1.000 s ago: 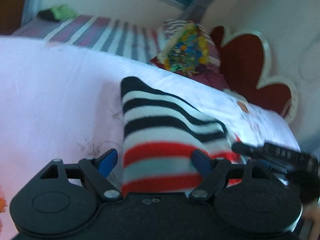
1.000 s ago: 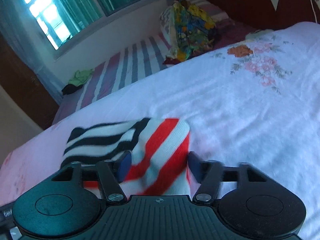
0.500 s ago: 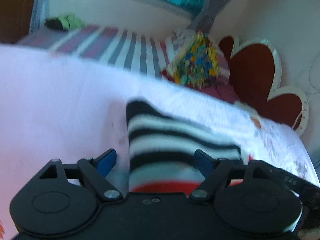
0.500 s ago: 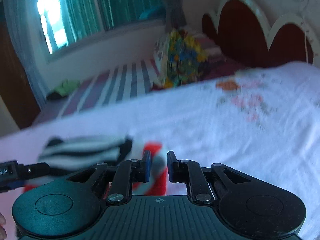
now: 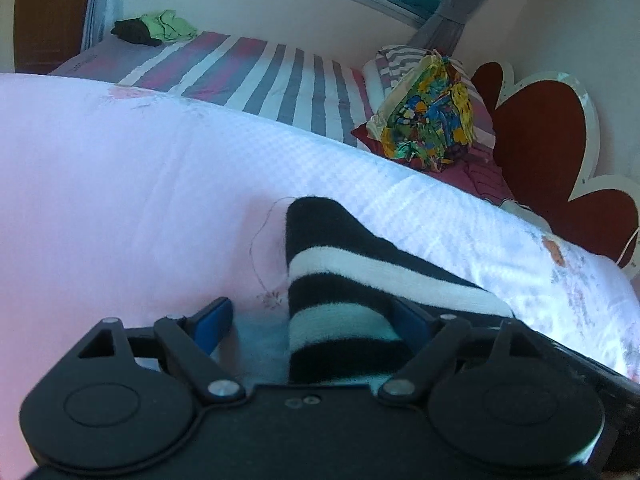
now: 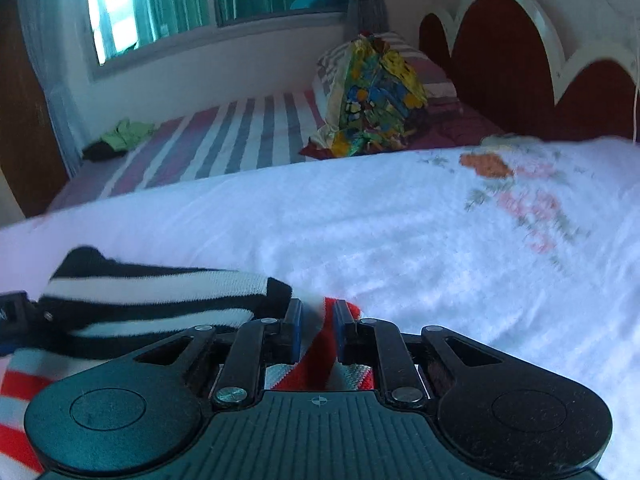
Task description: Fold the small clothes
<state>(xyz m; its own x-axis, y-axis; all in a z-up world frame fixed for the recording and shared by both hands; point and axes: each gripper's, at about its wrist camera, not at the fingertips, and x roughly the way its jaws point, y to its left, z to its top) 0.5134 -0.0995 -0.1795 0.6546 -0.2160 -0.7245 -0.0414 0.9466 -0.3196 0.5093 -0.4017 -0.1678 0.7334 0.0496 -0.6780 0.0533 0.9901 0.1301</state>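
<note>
Sock [image 6: 160,300] now clamped in right tool [image 6: 316,326], just closed; left tool [image 5: 312,320] apart.

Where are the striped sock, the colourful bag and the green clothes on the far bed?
striped sock [image 5: 320,236]: left wrist view, on its black end.
colourful bag [image 6: 372,96]: right wrist view, on its patterned side.
green clothes [image 5: 168,29]: left wrist view, on the middle of the crumpled heap.

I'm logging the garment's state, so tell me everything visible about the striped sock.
The sock is a soft knit, banded black and white at one end, red and white at the other. It lies on the white blanket, partly doubled over. The right tool is shut on its red-striped part. The left tool stands open around the black-and-white end, one pad near or touching it.
</note>
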